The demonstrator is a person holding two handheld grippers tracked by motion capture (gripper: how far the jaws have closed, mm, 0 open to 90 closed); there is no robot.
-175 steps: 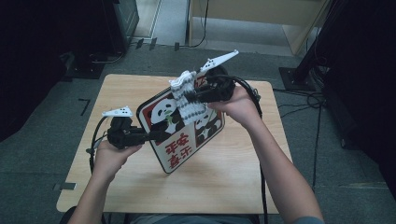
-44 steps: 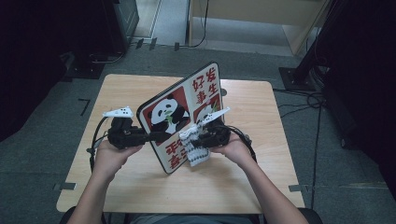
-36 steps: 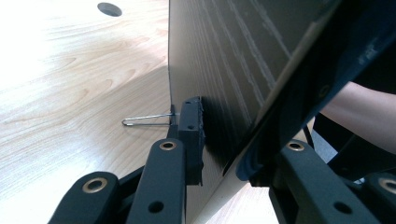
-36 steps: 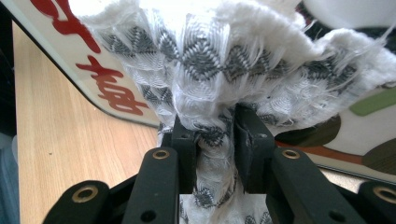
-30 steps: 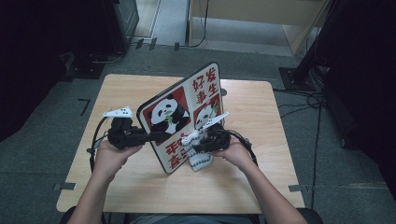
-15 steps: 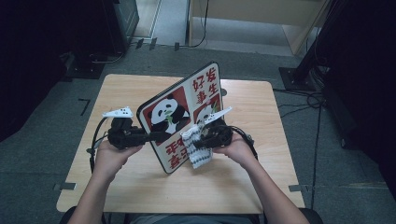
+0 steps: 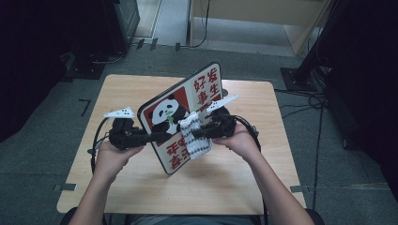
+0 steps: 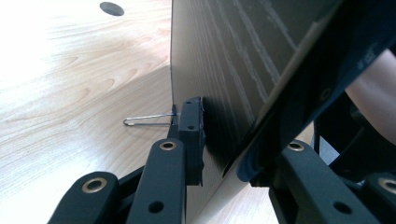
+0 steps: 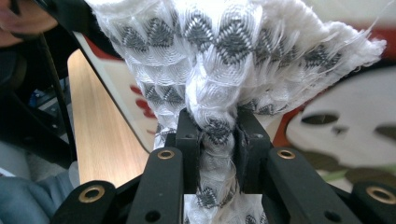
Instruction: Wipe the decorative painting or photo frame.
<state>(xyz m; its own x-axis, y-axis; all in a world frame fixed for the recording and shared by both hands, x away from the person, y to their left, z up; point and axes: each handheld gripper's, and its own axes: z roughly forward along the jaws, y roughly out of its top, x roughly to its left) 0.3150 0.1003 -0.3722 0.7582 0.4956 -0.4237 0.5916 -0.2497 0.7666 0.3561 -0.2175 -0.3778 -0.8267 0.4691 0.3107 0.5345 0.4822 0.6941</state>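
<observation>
Raised since a moment ago, right tongs point(image 7: 199, 133) clenched on a white-and-grey woven cloth point(image 7: 193, 139) against the panda board point(image 7: 180, 117), left tongs point(image 7: 157, 137) gripping the board's near edge, tilted above the tabletop point(image 7: 244, 183)

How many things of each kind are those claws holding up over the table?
Rectangular red-and-white board with a panda picture: 1
White cloth with grey triangle pattern: 1
Total: 2
</observation>
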